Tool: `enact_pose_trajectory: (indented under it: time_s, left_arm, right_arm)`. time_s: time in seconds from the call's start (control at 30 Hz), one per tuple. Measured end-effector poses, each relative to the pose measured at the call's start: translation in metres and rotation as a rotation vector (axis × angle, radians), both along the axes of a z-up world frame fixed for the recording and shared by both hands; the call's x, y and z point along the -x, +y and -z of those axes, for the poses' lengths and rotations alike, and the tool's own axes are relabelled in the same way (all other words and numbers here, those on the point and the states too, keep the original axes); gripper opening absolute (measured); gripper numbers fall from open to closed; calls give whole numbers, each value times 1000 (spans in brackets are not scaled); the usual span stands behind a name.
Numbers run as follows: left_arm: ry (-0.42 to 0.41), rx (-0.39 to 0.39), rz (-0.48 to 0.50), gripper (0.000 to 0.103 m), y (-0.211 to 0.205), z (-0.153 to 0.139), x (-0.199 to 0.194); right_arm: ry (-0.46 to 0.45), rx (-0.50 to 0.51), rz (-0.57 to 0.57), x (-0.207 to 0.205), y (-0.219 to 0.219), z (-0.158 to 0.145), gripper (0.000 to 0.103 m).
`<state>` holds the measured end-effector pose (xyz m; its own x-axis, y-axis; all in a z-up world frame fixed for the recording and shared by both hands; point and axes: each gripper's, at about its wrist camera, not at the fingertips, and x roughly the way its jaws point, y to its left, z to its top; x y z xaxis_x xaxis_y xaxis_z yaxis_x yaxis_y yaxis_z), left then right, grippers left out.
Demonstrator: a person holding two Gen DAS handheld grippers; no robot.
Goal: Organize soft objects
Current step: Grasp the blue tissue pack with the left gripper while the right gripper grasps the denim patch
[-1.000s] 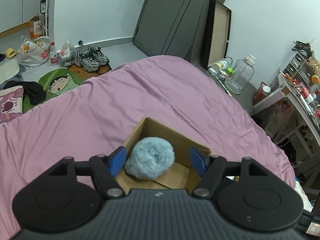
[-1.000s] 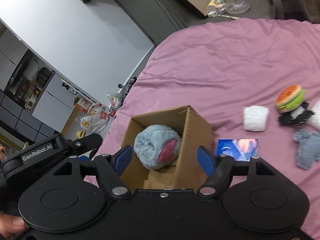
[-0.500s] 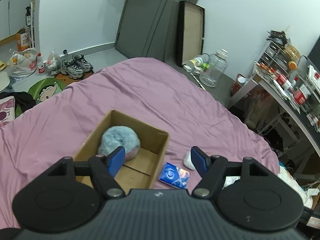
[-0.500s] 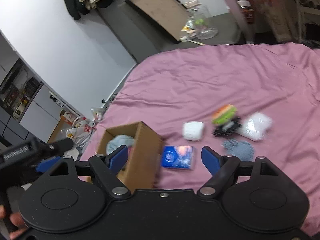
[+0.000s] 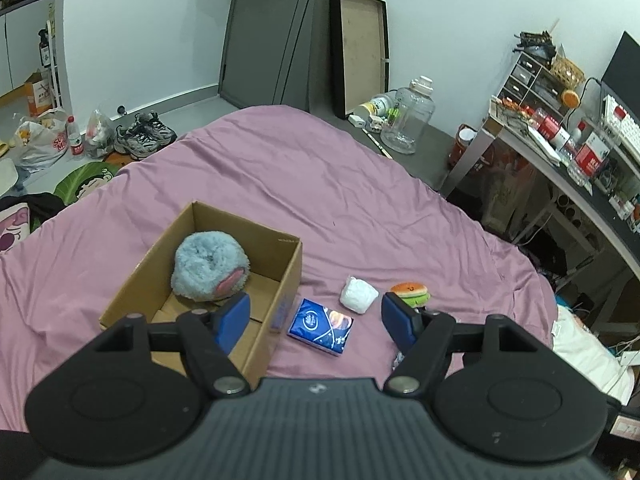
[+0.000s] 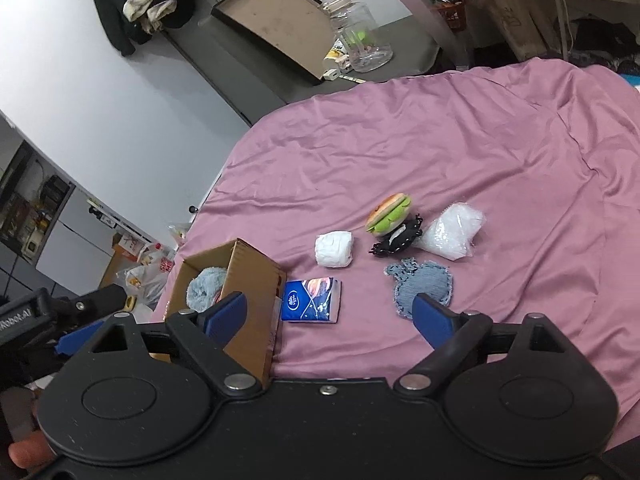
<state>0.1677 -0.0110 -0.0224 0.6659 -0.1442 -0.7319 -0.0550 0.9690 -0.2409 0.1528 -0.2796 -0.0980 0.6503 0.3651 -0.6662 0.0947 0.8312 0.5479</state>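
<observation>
A fluffy blue plush lies inside an open cardboard box on the pink bed; it also shows in the right wrist view, in the box. Right of the box lie a blue tissue pack, a white wad, a burger plush, a black lace piece, a clear plastic bag and a denim patch. My left gripper is open and empty above the box's near right corner. My right gripper is open and empty above the tissue pack.
The pink bed sheet spreads around the objects. Beyond it are shoes, a large clear jug and a cluttered desk at the right. The left gripper's body shows at the left of the right wrist view.
Both grippers have pulled back and up from the box and swung right; the plush stays in the box, and the loose items on the bed have come into view.
</observation>
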Motion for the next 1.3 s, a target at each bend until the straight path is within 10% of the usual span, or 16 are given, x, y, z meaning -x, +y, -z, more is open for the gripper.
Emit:
enact_pose_trajectory:
  time_s: [1.3]
  left_arm:
    - [207, -118, -59, 65, -73, 147, -90]
  right_arm:
    - [290, -160, 91, -76, -36, 110, 74]
